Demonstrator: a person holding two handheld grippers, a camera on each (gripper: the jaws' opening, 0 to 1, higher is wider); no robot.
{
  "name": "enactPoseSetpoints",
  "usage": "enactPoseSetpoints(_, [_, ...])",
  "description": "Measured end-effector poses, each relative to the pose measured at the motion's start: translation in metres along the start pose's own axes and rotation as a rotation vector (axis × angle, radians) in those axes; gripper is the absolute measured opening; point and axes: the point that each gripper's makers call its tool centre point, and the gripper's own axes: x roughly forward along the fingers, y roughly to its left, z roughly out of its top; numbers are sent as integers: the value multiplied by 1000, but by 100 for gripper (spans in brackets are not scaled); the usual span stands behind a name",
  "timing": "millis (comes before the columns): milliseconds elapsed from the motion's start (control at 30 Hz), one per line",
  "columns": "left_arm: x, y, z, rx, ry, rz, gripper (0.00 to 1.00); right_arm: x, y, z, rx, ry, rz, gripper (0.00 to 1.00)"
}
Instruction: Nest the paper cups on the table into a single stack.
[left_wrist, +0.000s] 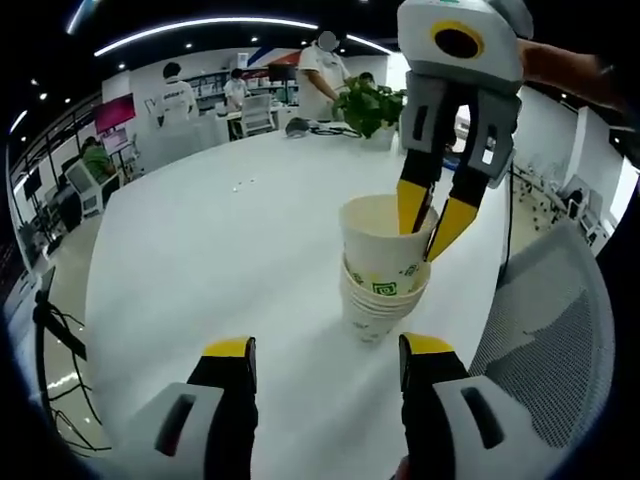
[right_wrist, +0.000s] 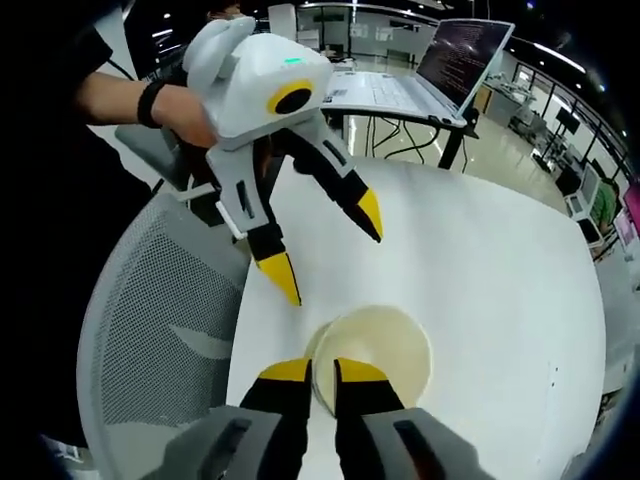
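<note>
Left gripper view shows the right hand-held gripper (left_wrist: 432, 232) pinching the top cup's (left_wrist: 385, 245) rim to seat it in the stack (left_wrist: 380, 305) mid-tabletop (left_wrist: 200, 260), while the left hand-held gripper (left_wrist: 325, 365) waits wide nearby.

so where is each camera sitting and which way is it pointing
Left gripper view: rides the left gripper, looking level across the white table at the cup stack; its open jaws rise below.
Right gripper view: rides the right gripper, looking down into the top cup, its jaws pinching the rim; a hand holds the other gripper.
Shared: the cups, table, mesh chair and each other's gripper.
</note>
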Motion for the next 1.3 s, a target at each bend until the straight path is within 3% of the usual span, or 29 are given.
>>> enactPoseSetpoints(433, [6,-2,6,64,21,-32,56,-24,-5,-1,32,-83,-56,15])
enactPoseSetpoints(567, [6,-6,12,119,35,-45,56,-29,-4,-4,58,-118,-87,15])
enactPoseSetpoints(733, [9,-10,11,170,62,-69,56,-37,-4,-3,75,-175,-117,24])
enactPoseSetpoints(867, [18,-20,8,243,96,-104,57,-26,-14,-29,31,-78,-181,34])
enactPoseSetpoints(1000, [25,-31,6,338,142,-134,57,-9,-12,-43,-7,-18,-180,48])
enactPoseSetpoints(1100, [36,-43,6,386,162,-168,56,5,-11,-44,-13,-16,-170,50])
enactPoseSetpoints(1300, [49,-51,12,381,160,-208,53,31,-14,-48,-19,-1,-160,49])
